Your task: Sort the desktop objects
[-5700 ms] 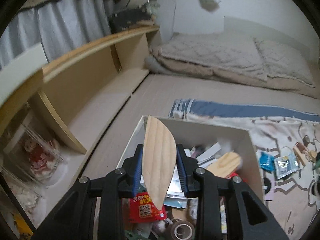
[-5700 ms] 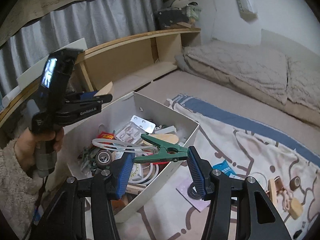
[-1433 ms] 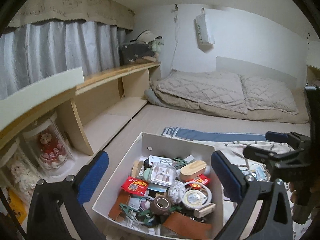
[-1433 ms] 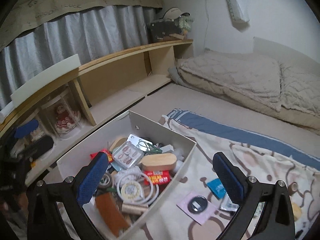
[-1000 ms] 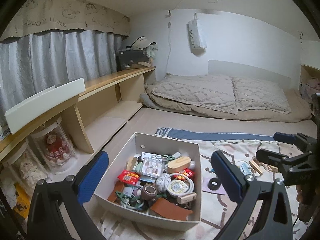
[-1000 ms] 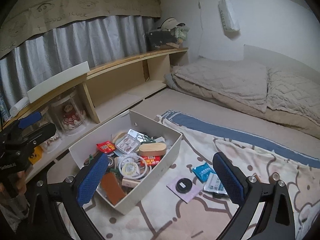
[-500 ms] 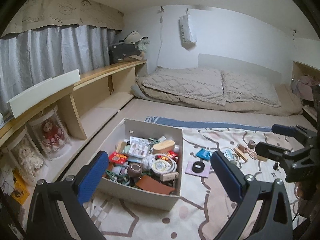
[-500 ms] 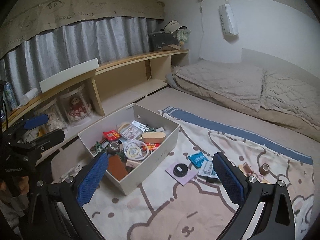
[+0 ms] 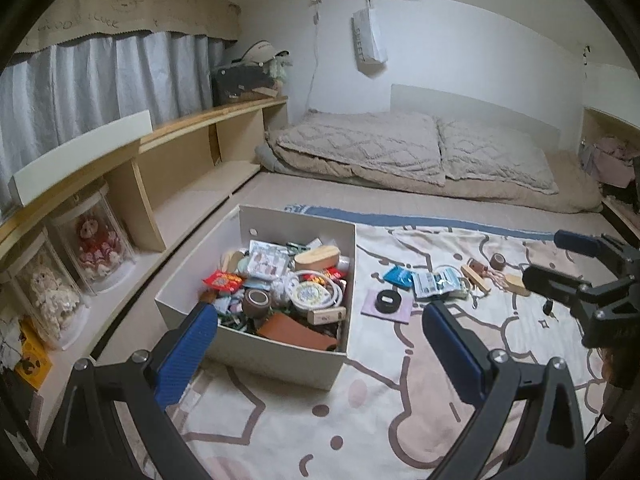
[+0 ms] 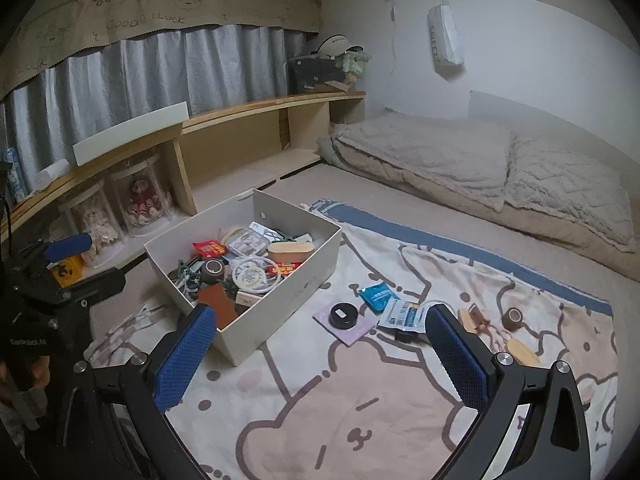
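Both grippers, left gripper (image 9: 320,336) and right gripper (image 10: 320,336), are pulling back empty and wide open, leaving the loose items (image 10: 404,314) lying right of the box (image 10: 298,280), nearer the right one.

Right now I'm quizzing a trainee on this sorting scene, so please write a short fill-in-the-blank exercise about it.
1. Both the left gripper and the right gripper are ____ and hold nothing.
2. The black round disc lies on a ____ card.
3. The roll of brown tape sits inside the white ____.
4. The blue packet lies on the ____, outside the box.

Missing words: open; purple; box; blanket
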`<action>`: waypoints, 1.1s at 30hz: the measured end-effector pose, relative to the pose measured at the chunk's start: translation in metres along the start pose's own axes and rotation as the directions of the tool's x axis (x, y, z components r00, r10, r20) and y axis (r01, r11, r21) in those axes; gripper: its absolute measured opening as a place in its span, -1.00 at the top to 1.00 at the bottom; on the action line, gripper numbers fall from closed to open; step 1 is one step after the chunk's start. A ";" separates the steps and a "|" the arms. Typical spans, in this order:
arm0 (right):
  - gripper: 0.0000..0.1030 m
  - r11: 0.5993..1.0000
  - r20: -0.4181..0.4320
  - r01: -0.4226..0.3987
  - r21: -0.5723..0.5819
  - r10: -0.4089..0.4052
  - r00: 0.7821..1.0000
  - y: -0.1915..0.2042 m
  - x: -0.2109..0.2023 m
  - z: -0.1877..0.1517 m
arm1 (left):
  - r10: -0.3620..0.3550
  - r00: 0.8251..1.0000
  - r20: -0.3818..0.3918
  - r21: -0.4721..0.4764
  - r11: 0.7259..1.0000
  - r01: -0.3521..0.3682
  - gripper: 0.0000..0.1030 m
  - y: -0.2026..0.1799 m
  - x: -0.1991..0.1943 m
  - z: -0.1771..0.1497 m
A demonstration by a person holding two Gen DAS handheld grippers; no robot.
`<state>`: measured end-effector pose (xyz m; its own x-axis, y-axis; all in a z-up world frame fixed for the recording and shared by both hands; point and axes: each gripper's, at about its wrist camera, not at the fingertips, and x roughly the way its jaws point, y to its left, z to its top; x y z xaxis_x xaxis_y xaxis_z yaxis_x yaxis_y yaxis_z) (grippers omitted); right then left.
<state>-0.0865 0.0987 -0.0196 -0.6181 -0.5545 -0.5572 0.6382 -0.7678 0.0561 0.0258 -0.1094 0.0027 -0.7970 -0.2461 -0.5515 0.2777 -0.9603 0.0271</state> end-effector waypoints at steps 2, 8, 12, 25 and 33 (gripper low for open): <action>-1.00 1.000 0.003 0.005 -0.008 -0.005 1.000 -0.001 0.000 -0.001 | 0.002 1.000 -0.011 0.005 1.000 -0.002 -0.99 -0.002 0.003 -0.003; -1.00 1.000 0.002 0.003 -0.018 -0.003 1.000 -0.002 0.000 -0.006 | 0.021 0.999 -0.030 0.018 1.000 -0.020 -0.99 -0.005 0.008 -0.015; -1.00 1.000 0.001 0.005 -0.024 -0.005 1.000 -0.002 0.002 -0.008 | 0.019 0.999 -0.046 0.013 1.000 -0.019 -0.99 -0.005 0.011 -0.017; -1.00 1.000 -0.032 -0.016 -0.024 0.015 0.999 -0.001 0.006 -0.015 | 0.012 0.999 -0.042 0.022 1.000 -0.011 -0.99 -0.008 0.011 -0.018; -1.00 0.999 -0.043 -0.025 -0.025 0.024 0.999 0.001 0.006 -0.017 | 0.014 0.999 -0.040 0.019 1.000 -0.013 -0.99 -0.008 0.011 -0.018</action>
<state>-0.0817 0.1001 -0.0372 -0.5825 -0.5585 -0.5905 0.6650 -0.7453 0.0489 0.0243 -0.1017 -0.0183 -0.7713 -0.2540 -0.5837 0.2782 -0.9592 0.0498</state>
